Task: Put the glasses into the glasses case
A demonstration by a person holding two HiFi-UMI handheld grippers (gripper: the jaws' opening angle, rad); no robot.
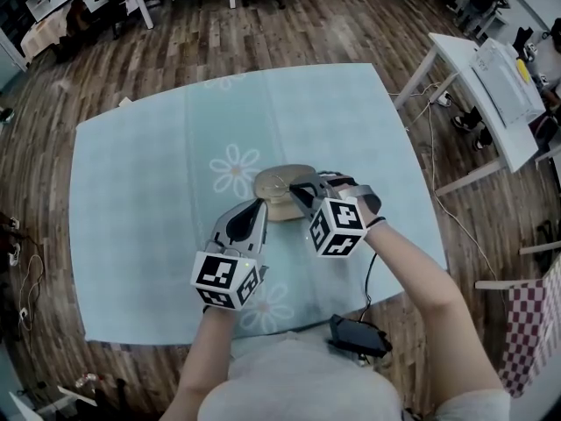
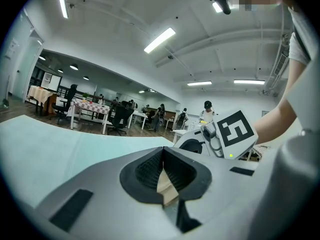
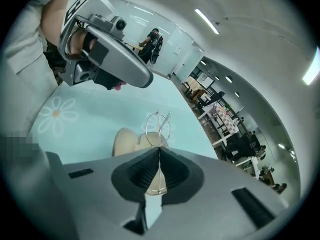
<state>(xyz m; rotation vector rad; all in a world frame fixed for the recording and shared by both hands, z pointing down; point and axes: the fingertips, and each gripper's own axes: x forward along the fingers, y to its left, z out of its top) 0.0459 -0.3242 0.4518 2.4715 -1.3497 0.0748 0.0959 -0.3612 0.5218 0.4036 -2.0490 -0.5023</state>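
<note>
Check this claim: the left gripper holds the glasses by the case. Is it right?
No. It is the right gripper that holds the glasses by the case. The right gripper view shows them pinched between its shut jaws.

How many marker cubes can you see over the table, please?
2: a marker cube on the left claw, another on the right claw, both near the glasses case. None seems hidden.

2 tongs (L tongs, R tongs), 1 glasses, 1 glasses case, 1 table
</note>
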